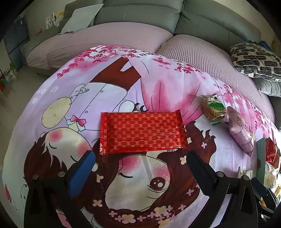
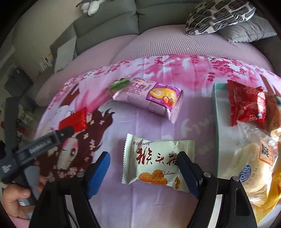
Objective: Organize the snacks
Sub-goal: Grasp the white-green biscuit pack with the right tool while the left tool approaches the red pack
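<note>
A flat red patterned snack packet (image 1: 142,132) lies on the cartoon-print cloth (image 1: 87,108), just ahead of my open, empty left gripper (image 1: 140,156). My right gripper (image 2: 144,157) is open, its fingers on either side of a cream biscuit packet (image 2: 156,163) with red Chinese writing; whether they touch it I cannot tell. A purple cake-roll packet (image 2: 149,97) and a green-labelled cookie packet (image 2: 119,84) lie farther back. A teal tray (image 2: 216,112) at the right holds a red packet (image 2: 247,103) and clear bread bags (image 2: 252,161).
The cloth covers a pink padded sofa seat (image 1: 105,40) with grey backrests. A black-and-white patterned pillow (image 2: 219,14) lies at the back right. The left gripper and the hand holding it (image 2: 15,198) show at the lower left of the right wrist view.
</note>
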